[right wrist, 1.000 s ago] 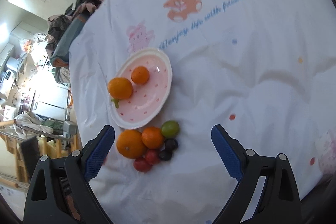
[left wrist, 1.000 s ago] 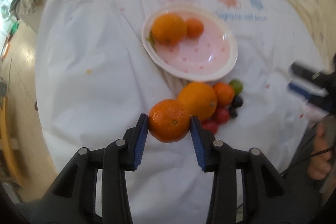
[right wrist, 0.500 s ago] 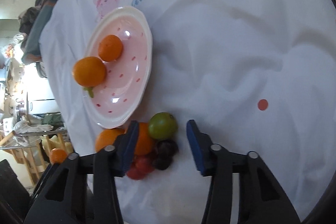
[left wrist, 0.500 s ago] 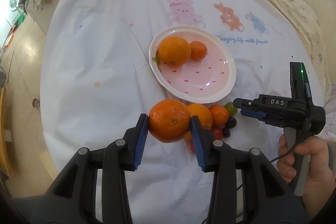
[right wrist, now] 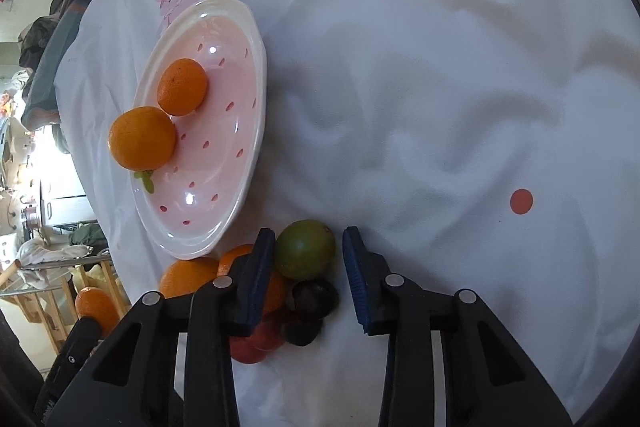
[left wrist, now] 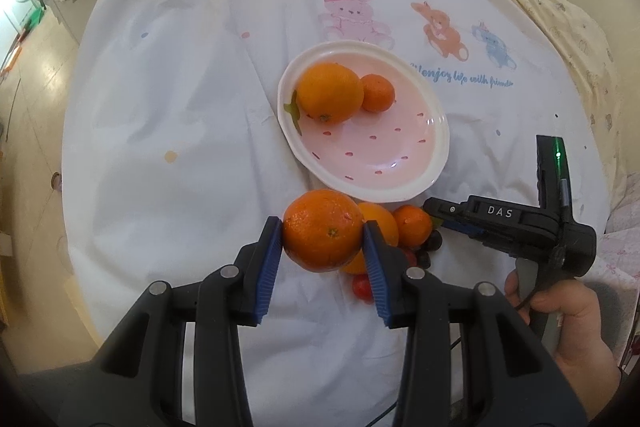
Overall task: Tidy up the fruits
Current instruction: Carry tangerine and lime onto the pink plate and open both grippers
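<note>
Two oranges sit in the pink strawberry-patterned plate: a large orange with a green leaf at its left edge, and a small mandarin touching its right side. A third large orange, the held orange, is clamped between the blue pads of the left gripper, lifted just in front of the plate's near rim, its navel end facing the camera. Being round, it has no clear long axis.

Beside the plate lies a pile of loose fruit. In the right wrist view it holds a green lime, two dark plums, two red tomatoes, and what look like two more oranges, though the gripper finger hides part of them, so that count is uncertain. The right gripper straddles the lime with its jaws apart: the left pad is close against the lime and a gap shows at the right pad. In the left wrist view this gripper, marked DAS, reaches in from the right, held by the person's right hand.

The plate is oval, its long axis running from far left to near right in the left wrist view. Everything rests on a round table under a wrinkled white tablecloth printed with cartoon bears, a pink rabbit and blue script. Beyond the edge are a pale floor, a heap of clothes and wooden furniture.
</note>
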